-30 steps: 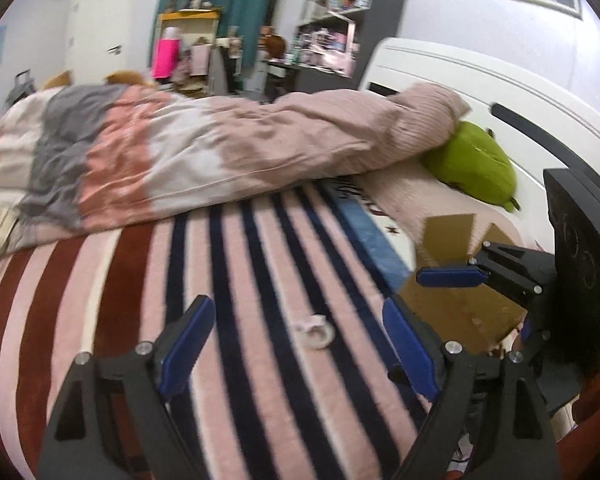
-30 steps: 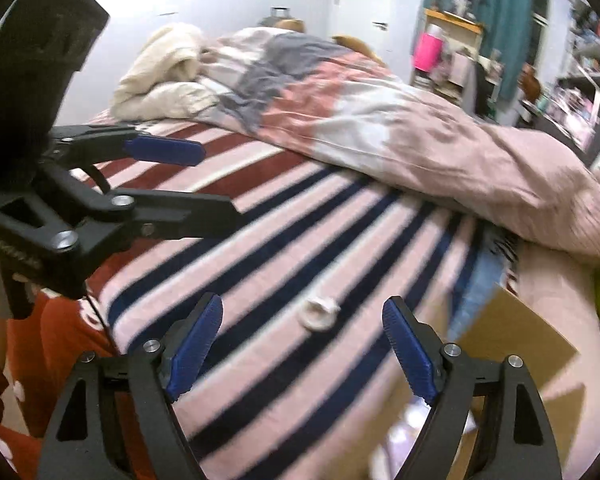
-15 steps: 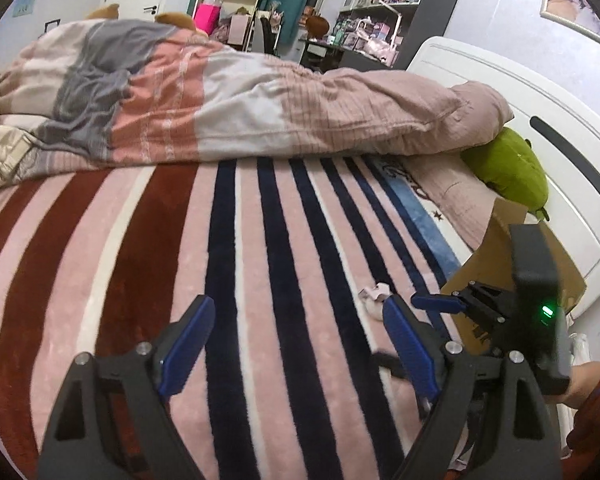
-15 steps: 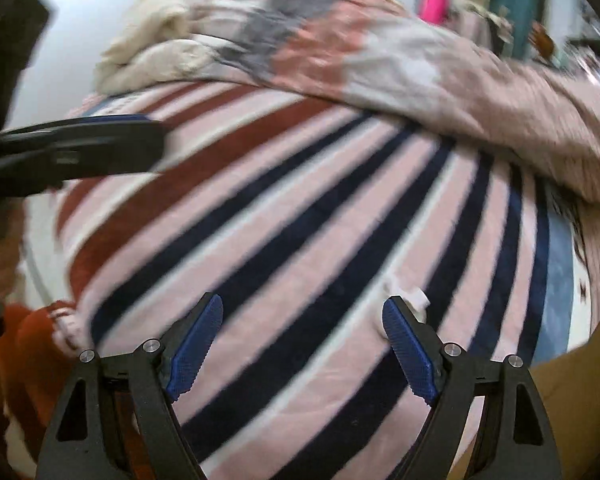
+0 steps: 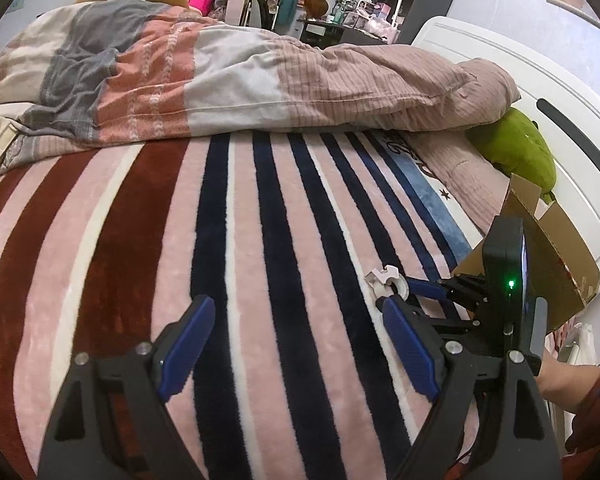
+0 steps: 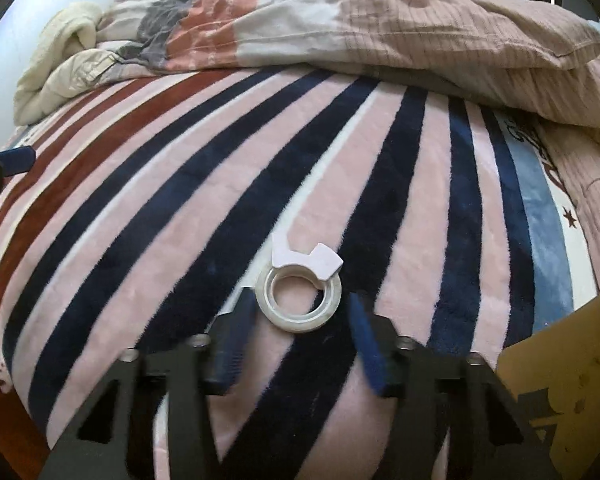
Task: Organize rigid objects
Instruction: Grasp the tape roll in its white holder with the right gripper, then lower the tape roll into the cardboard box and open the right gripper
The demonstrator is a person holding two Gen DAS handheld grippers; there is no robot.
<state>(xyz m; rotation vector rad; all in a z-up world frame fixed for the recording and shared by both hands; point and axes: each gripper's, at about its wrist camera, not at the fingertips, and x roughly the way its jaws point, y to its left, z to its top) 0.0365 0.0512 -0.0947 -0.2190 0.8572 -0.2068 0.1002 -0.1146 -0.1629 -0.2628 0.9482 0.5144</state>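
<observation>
A small white tape roll in a pale dispenser (image 6: 300,294) lies on the striped blanket (image 6: 180,220). My right gripper (image 6: 298,312) is low over it, its blue fingers (image 6: 236,332) on either side of the roll, partly closed and blurred; I cannot tell whether they touch it. In the left wrist view the tape roll (image 5: 386,280) lies at the right gripper's fingertips (image 5: 424,290). My left gripper (image 5: 296,344) is open and empty above the blanket, left of the roll.
An open cardboard box (image 5: 556,256) stands at the bed's right edge, also in the right wrist view (image 6: 572,360). A rumpled duvet (image 5: 260,80) fills the far side. A green plush (image 5: 516,148) lies by the white headboard (image 5: 560,92).
My right gripper has moved down and forward onto the tape roll and its fingers have narrowed around it. My left gripper has drawn back and to the left.
</observation>
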